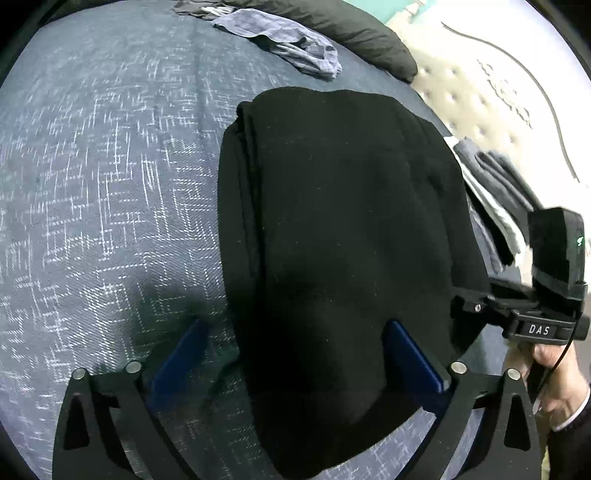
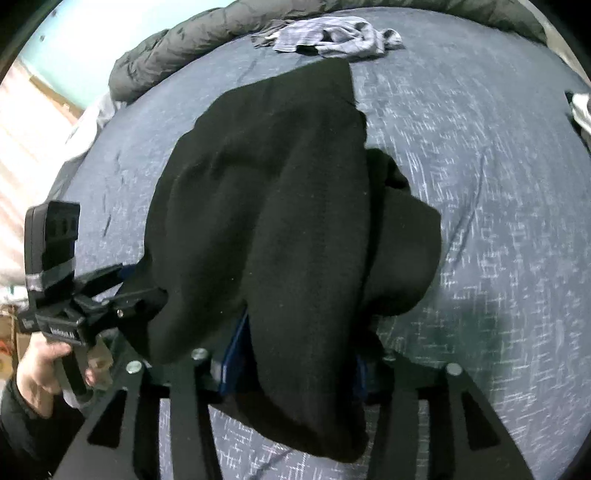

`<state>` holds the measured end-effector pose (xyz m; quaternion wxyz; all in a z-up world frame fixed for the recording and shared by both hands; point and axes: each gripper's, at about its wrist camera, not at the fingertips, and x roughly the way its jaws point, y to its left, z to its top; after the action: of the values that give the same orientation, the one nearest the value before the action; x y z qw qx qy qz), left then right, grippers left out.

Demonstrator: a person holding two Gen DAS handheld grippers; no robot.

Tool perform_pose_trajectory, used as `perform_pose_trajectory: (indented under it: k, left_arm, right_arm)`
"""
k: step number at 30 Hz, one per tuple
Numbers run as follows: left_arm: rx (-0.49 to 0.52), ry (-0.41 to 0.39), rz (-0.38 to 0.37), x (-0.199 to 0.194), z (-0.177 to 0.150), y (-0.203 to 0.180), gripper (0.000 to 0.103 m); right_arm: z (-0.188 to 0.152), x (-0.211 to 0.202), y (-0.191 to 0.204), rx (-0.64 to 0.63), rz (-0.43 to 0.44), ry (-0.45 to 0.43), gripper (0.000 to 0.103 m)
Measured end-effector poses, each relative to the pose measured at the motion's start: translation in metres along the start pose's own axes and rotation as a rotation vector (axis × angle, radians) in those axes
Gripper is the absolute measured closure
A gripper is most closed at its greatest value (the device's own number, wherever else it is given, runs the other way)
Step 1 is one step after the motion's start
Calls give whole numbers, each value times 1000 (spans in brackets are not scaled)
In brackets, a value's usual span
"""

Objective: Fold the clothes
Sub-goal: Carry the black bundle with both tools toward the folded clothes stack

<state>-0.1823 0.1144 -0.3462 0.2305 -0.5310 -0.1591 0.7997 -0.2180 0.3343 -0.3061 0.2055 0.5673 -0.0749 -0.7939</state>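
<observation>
Black garment (image 1: 343,229) lying folded on bed (image 1: 110,184); left gripper (image 1: 295,354) standing wide open astride its near edge; right gripper (image 2: 291,369) clasping its near fold

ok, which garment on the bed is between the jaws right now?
The black garment, spread across the blue bedspread in front of both grippers. The crumpled blue checked one lies farther off, untouched, by the dark pillow.
</observation>
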Motion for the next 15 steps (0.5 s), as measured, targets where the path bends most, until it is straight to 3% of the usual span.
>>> perform_pose_trajectory:
  k: [4, 7, 9, 15]
  left_arm:
    - [22, -25, 41, 0, -4, -8, 2]
    - [18, -37, 30, -3, -6, -9, 8]
    - [1, -40, -6, -4, -8, -8, 28]
    - [-17, -43, -11, -1, -13, -7, 28]
  right_arm:
    - [-5, 6, -8, 48, 50, -17, 47]
    - [-7, 7, -6, 44, 60, -28, 51]
    - [-7, 6, -2, 27, 57, -37, 54]
    - [-5, 2, 3, -12, 53, -38, 63]
